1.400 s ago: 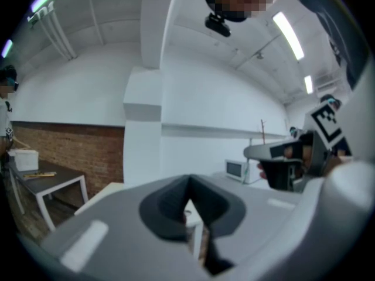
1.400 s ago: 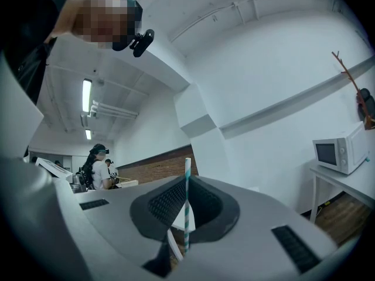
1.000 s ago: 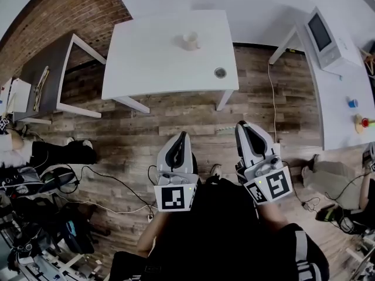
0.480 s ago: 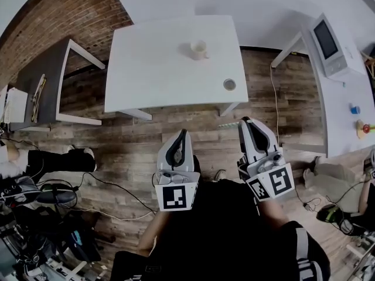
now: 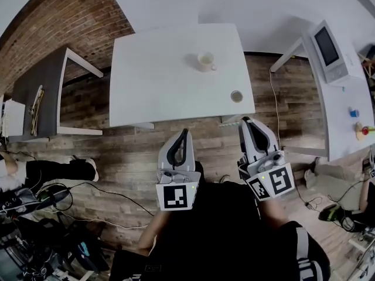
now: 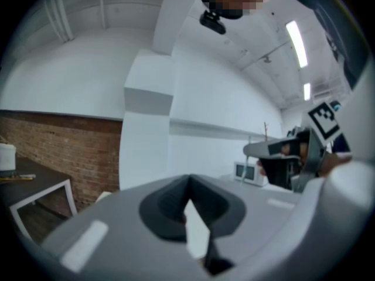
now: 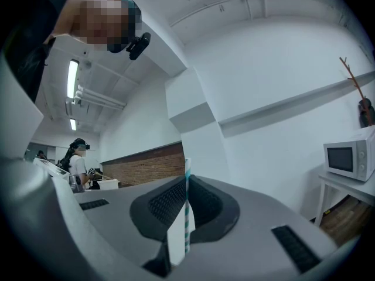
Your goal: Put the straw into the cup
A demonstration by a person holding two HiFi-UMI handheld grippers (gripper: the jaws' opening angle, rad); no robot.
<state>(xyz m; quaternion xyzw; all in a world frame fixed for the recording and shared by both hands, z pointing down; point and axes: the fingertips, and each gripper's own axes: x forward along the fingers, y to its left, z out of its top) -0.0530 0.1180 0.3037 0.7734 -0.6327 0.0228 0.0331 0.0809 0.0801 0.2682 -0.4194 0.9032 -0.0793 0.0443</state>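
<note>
no words or numbers legible, microwave [image 5: 328,48] panel apparently too small to read

On the white rectangular bench [image 5: 158,69], the pale round cup [image 5: 205,61] stands right of the middle. The small round disc [image 5: 236,96] lies near the bench's near right corner. My left tongs [image 5: 185,132] and right tongs [image 5: 244,120] hang short of the bench's near edge, over the wooden plank floor [image 5: 117,151], with the striped paper straw [image 7: 187,204] between the right pair. The dark side table [image 5: 26,107] stands left of the bench, and the white boxy microwave [image 5: 327,47] is to its right.
</note>
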